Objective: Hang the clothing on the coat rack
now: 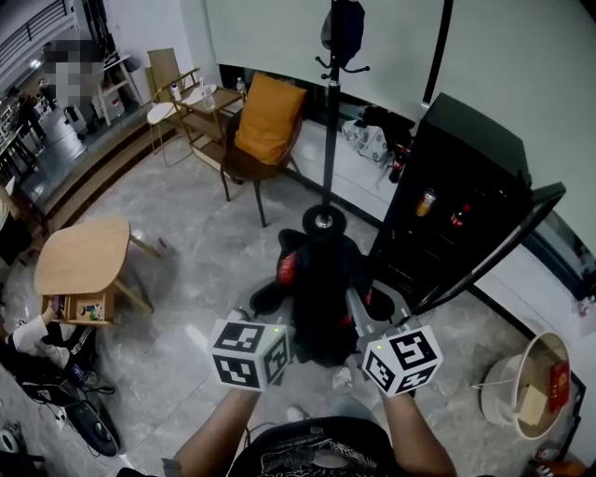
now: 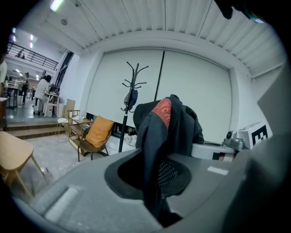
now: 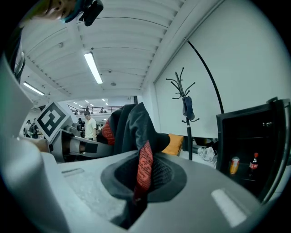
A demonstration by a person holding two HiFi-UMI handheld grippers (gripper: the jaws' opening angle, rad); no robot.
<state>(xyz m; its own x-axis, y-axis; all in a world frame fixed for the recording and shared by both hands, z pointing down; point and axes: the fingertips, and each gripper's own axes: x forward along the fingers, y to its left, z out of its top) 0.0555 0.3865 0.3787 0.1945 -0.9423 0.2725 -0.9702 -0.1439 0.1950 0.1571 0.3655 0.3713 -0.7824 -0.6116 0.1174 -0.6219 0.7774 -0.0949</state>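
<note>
1. Your left tongs (image 1: 291, 321) are clenched on the dark garment (image 1: 321, 279). In the left gripper view a fold of its black cloth runs down into the slot of the left tongs (image 2: 157, 202), and the jaws pinch it there.
2. Your right tongs (image 1: 358, 315) are clamped on the same garment. In the right gripper view a red printed band (image 3: 145, 168) and dark cloth drop into the closed gap of the right tongs (image 3: 135, 198).
3. The garment (image 2: 168, 125) bunches up between the two tongs and rises above their tips. A red patch (image 2: 162, 111) shows near its top on the side facing the left tongs.
4. From the right tongs, the garment (image 3: 129, 125) heaps just ahead and to their left, with the marker cube of the left tongs beyond it.
5. The coat rack (image 1: 331, 121) stands straight ahead of both tongs, beyond the garment and apart from it. Its round base (image 1: 323, 221) shows just past the cloth in the head view.
6. A dark bag-like item (image 1: 345, 28) hangs near the rack's top hooks.
7. An orange-cushioned chair (image 1: 268, 119) stands ahead and left of the tongs. A black cabinet (image 1: 456, 186) stands ahead to their right.
</note>
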